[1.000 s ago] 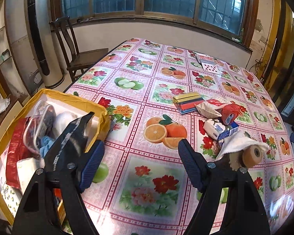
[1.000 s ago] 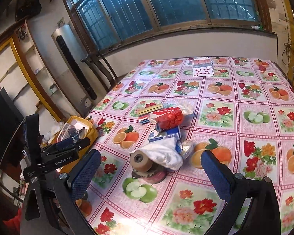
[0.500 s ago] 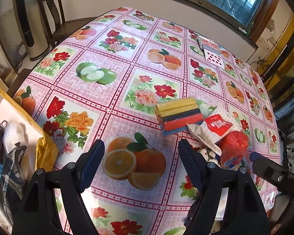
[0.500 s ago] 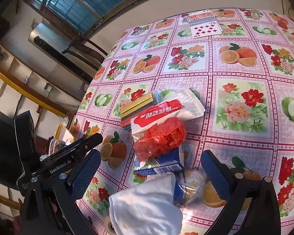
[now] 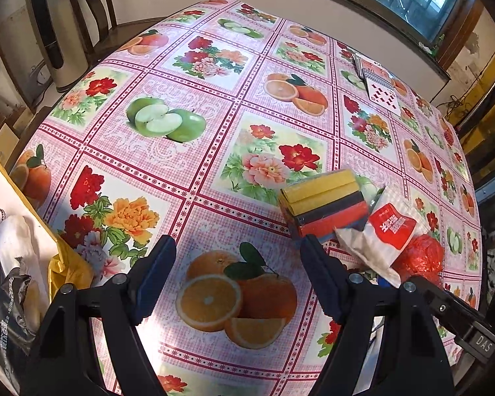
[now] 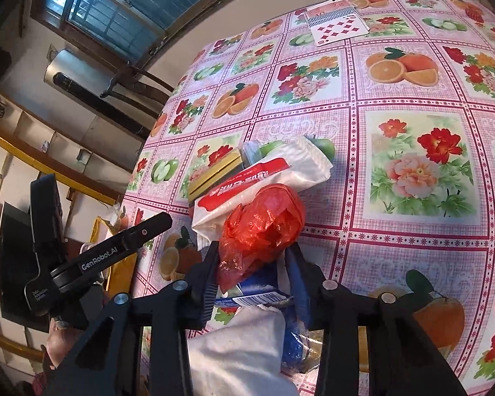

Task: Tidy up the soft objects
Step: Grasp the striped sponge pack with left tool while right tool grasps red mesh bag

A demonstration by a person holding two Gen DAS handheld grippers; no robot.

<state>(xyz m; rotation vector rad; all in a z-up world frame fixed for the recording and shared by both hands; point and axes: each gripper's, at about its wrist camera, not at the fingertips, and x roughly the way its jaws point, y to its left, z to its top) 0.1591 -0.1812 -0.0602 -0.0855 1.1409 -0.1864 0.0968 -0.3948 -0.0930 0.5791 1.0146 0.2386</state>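
Note:
A pile of soft items lies on the flowered tablecloth (image 5: 188,151). It holds a stack of coloured sponges (image 5: 323,204), a white-and-red packet (image 5: 386,227) and a crumpled red plastic bag (image 5: 419,257). My left gripper (image 5: 237,264) hovers open over an orange print, left of the sponges, holding nothing. In the right wrist view my right gripper (image 6: 252,257) is shut on the lower part of the red plastic bag (image 6: 264,224). A blue carton (image 6: 260,292) and a white cloth (image 6: 241,346) lie under it. The packet (image 6: 264,178) and the sponges (image 6: 214,171) sit just beyond.
A yellow bag (image 5: 66,274) with several items inside stands at the table's left edge. Playing cards (image 5: 379,89) lie far back on the table. A wooden chair (image 5: 92,6) and a tall white appliance (image 6: 79,85) stand beyond the table's far left side.
My right gripper came down onto the pile and narrowed from wide open to shut around the red plastic bag. The left gripper edged further over the table and stayed open.

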